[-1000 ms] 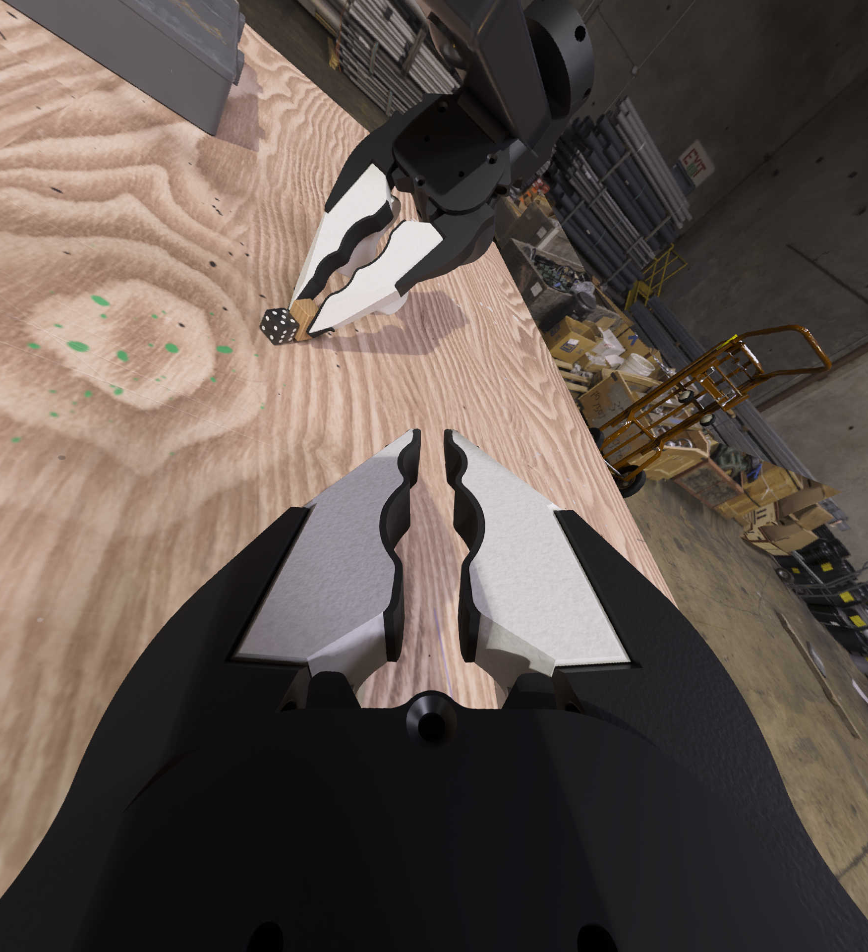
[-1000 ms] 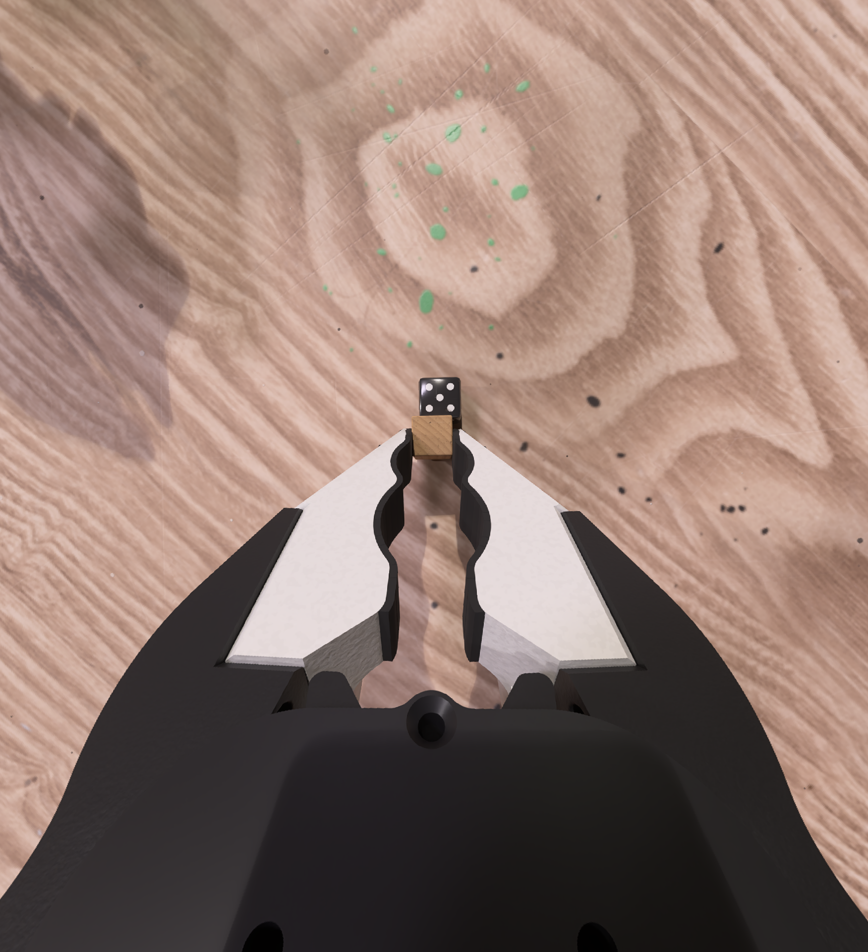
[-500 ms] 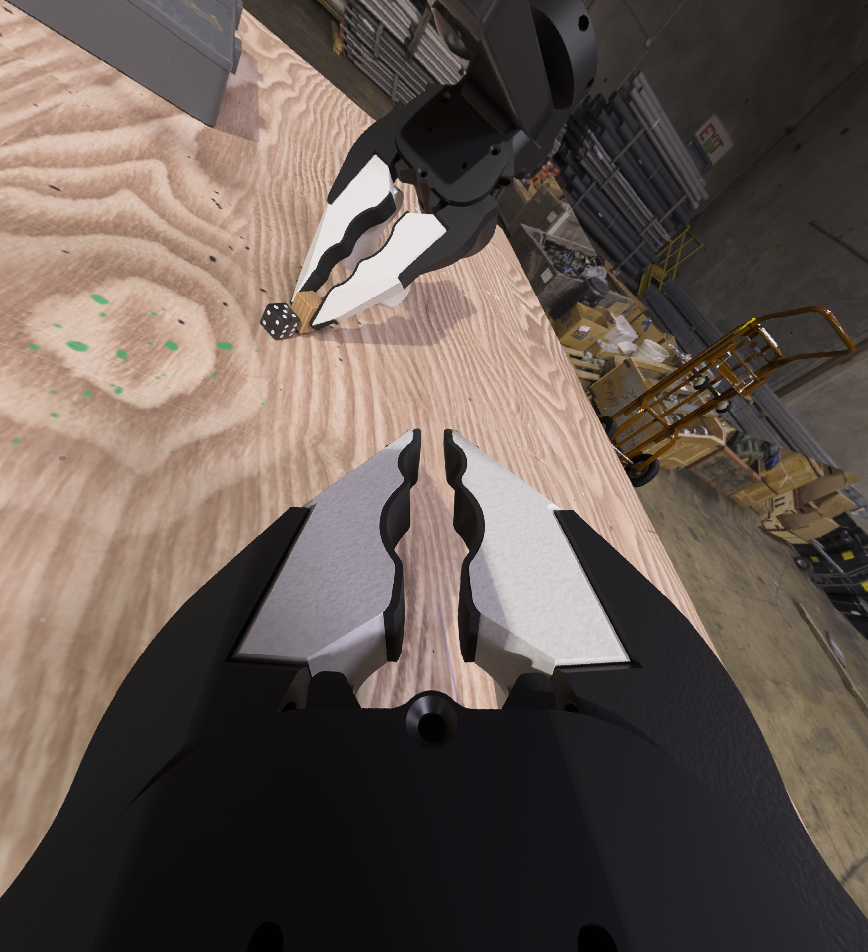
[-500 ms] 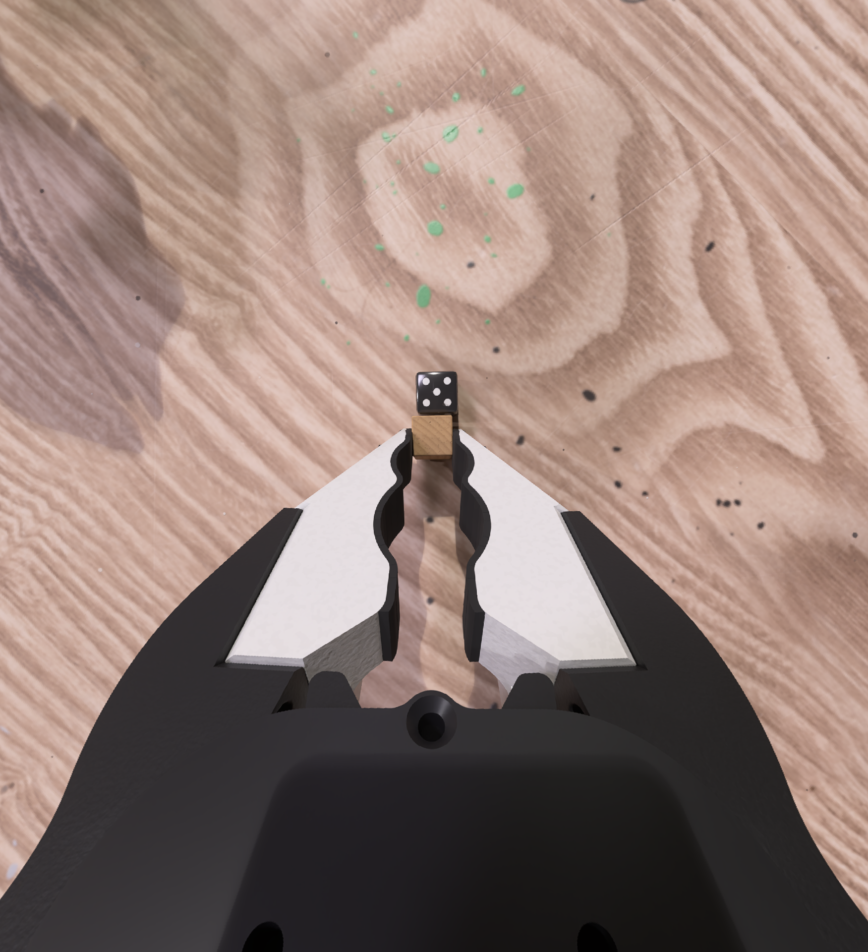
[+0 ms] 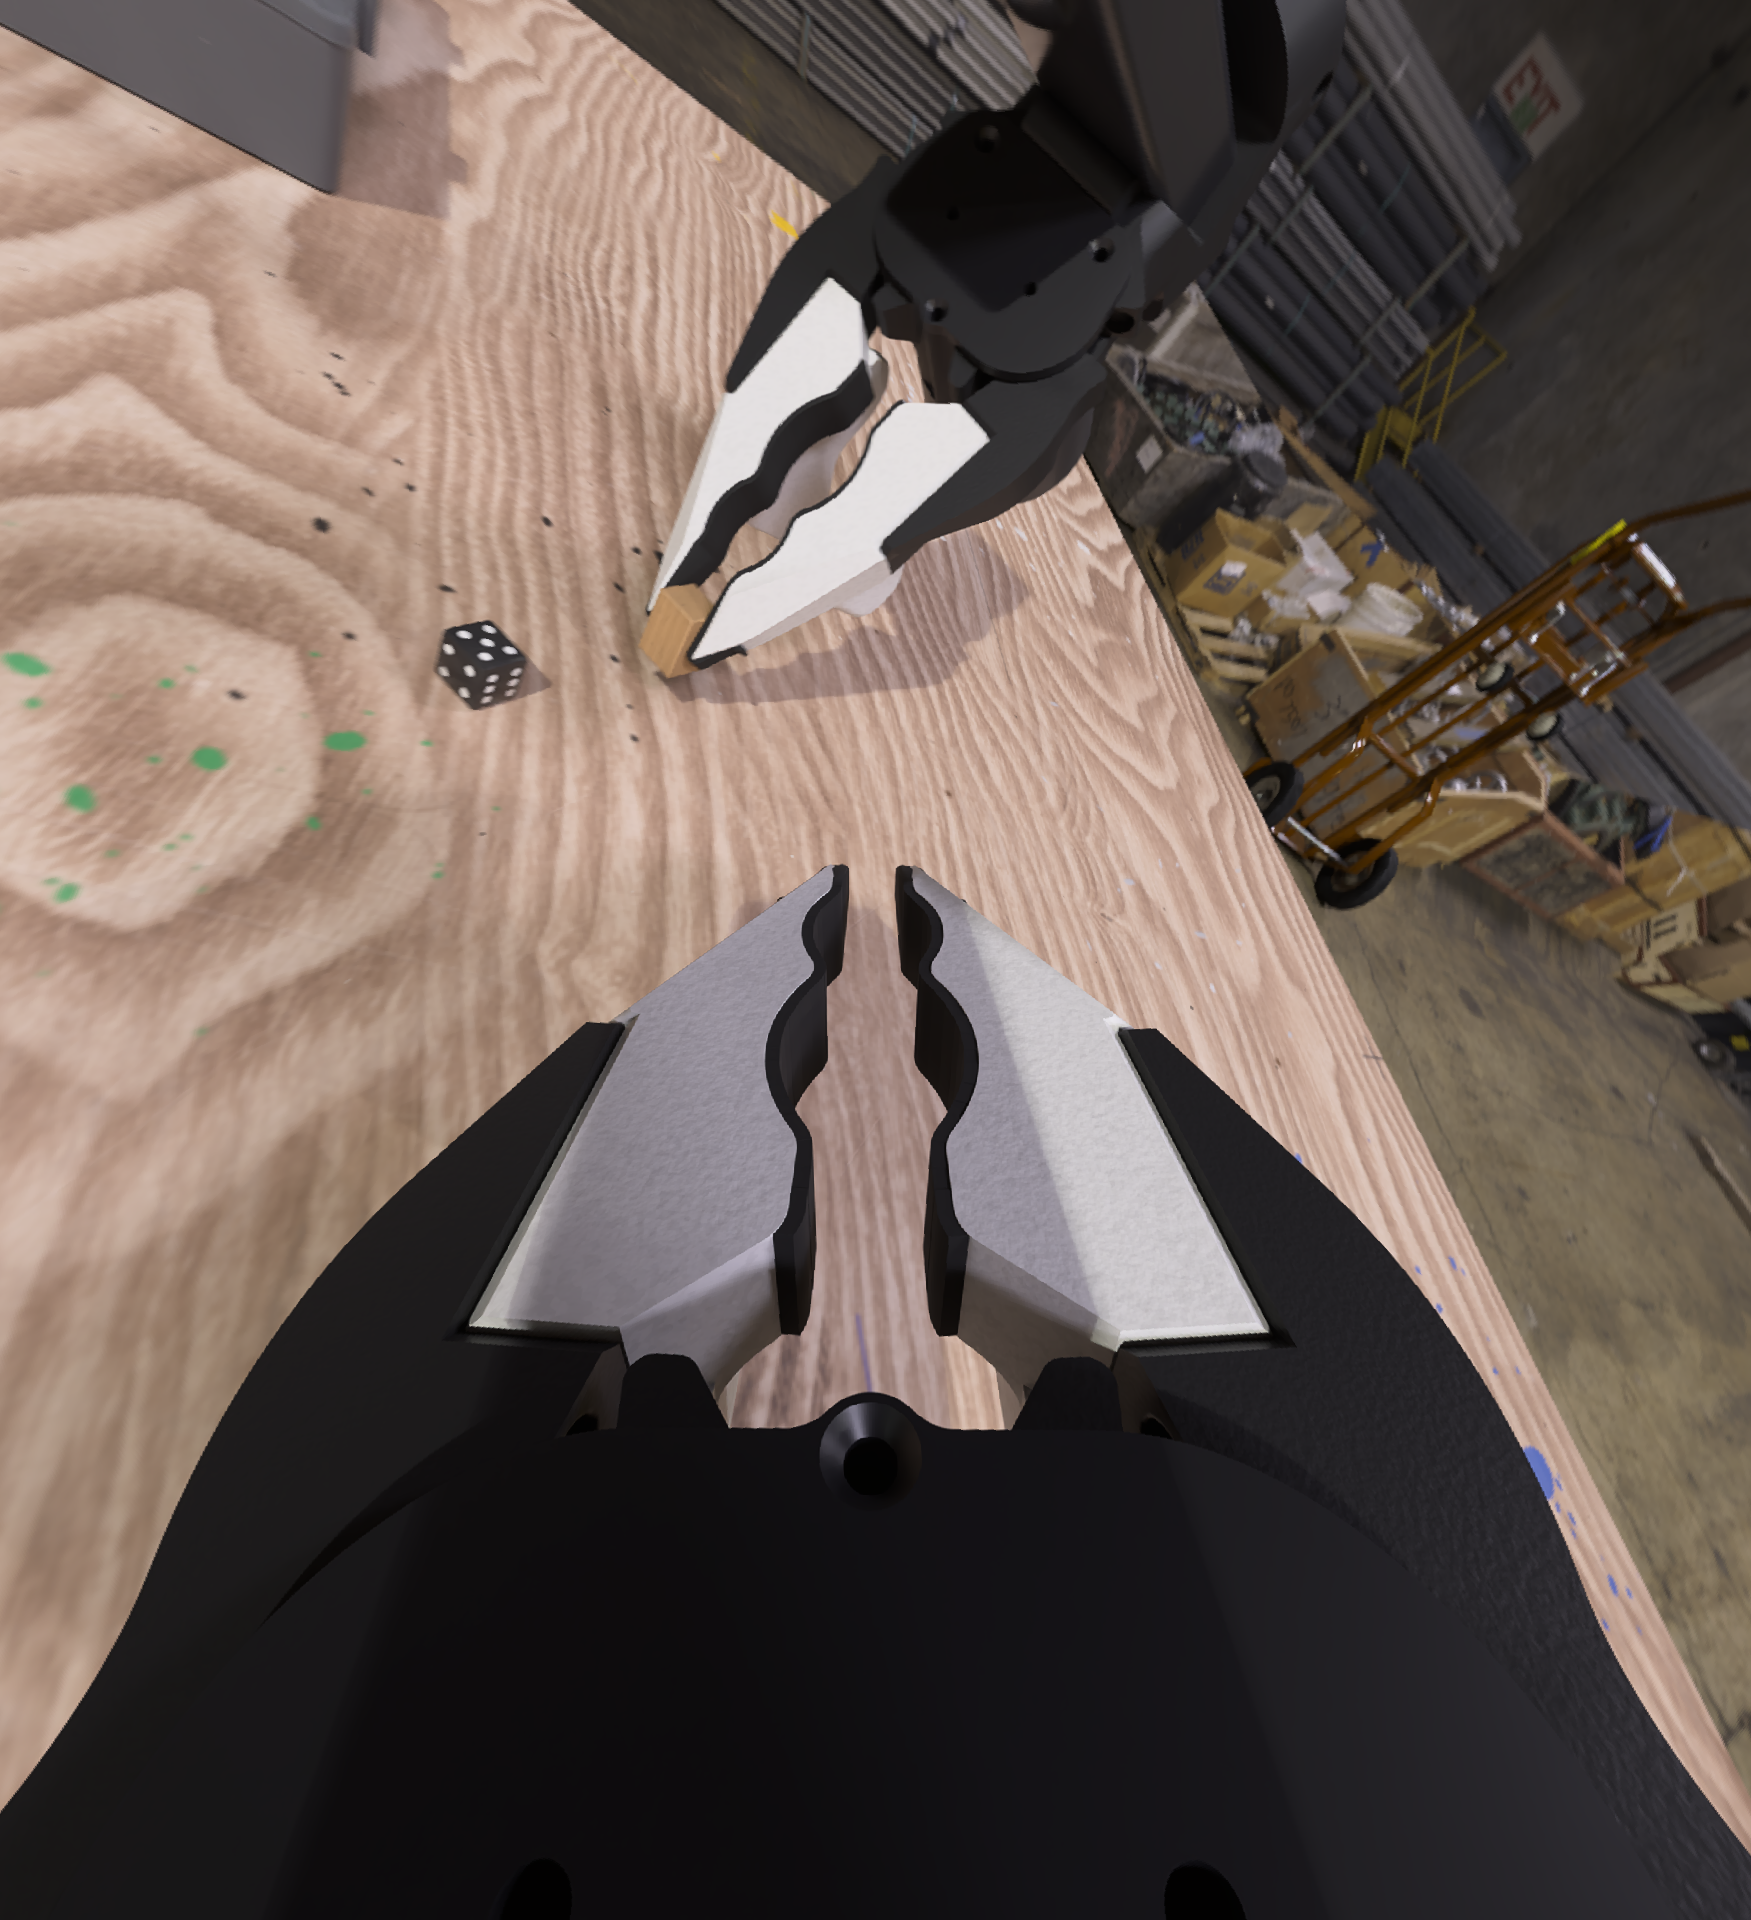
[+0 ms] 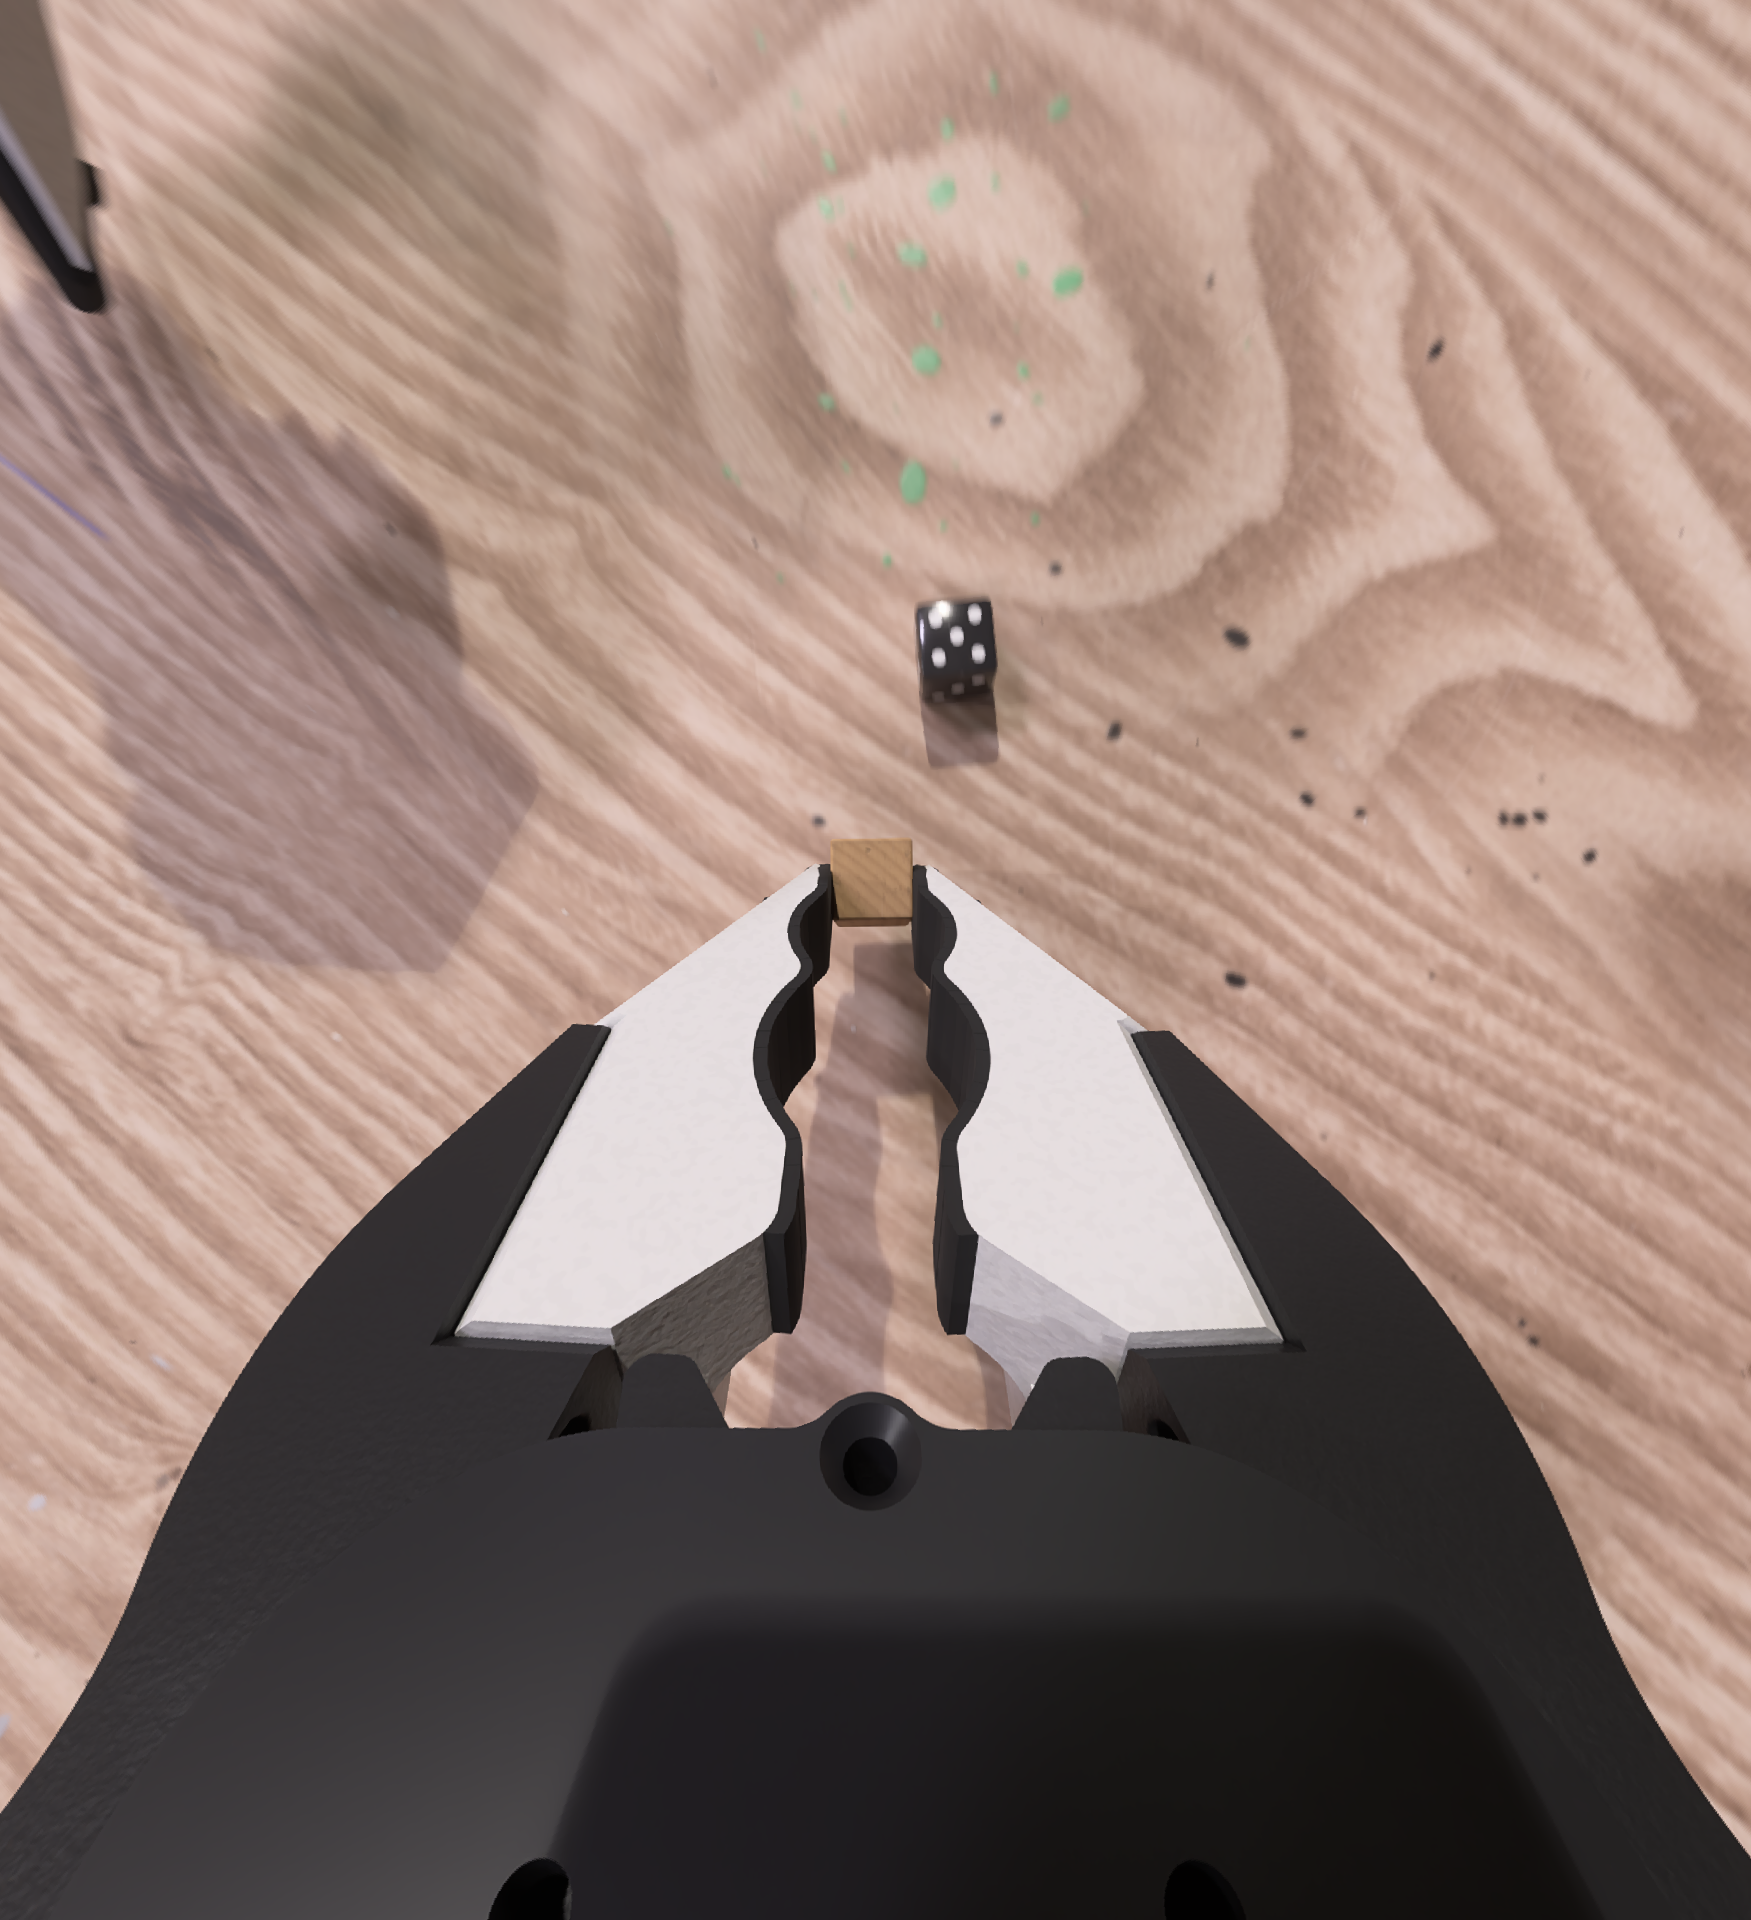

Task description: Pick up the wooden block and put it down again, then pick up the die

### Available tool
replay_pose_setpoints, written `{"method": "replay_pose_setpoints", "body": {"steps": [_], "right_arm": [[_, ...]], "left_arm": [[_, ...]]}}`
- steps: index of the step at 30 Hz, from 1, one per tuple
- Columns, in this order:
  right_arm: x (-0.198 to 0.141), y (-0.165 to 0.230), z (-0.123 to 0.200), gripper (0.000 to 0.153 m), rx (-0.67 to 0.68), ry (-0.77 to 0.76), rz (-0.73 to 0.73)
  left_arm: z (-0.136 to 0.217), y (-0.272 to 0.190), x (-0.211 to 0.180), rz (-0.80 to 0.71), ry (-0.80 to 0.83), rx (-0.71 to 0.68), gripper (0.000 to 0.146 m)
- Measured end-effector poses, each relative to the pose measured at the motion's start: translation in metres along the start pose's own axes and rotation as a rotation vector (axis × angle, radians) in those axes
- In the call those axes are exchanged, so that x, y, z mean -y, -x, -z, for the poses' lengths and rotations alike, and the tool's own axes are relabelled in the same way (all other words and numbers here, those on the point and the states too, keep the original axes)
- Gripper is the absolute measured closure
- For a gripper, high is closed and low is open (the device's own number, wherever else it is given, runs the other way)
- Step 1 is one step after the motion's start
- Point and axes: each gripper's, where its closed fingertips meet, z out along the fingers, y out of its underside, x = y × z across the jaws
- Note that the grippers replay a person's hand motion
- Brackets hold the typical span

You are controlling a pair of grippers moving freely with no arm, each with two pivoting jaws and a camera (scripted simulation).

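The right gripper [image 6: 872, 894] clamps the wooden block [image 6: 871, 881] between its fingertips, and the block casts a shadow on the plywood table [image 6: 1473, 1143] beneath it; whether it touches the board cannot be told. The black die [image 6: 955, 649] with white pips sits on the table farther off, apart from the block, near green paint flecks. The left gripper [image 5: 872, 883] hovers over the table with its jaws narrow and nothing between them. Only the left wrist view shows the right gripper [image 5: 694, 634] from outside, a grey box [image 5: 227, 94] at the far left, an orange hand truck [image 5: 1473, 717], cardboard boxes and a wall sign too small to read. No brand marks show.
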Motion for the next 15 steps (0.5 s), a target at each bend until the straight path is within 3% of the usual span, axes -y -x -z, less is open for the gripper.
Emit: {"method": "replay_pose_setpoints", "body": {"steps": [6, 7, 9, 15], "right_arm": [[-0.014, 0.000, -0.008, 0.138, -0.024, 0.060, -0.023], [-0.012, 0.001, -0.009, 0.123, -0.012, 0.053, -0.031], [-0.008, 0.001, -0.010, 0.108, -0.014, 0.032, -0.033], [0.024, -0.007, -0.019, 0.104, -0.048, -0.075, -0.021]], "left_arm": [[-0.017, -0.009, -0.007, -0.027, 0.054, -0.028, 0.138], [-0.016, -0.010, -0.007, -0.025, 0.050, -0.031, 0.138], [-0.014, -0.011, -0.005, -0.019, 0.032, -0.036, 0.138], [-0.002, -0.010, 0.003, 0.043, -0.046, -0.056, 0.138]]}}
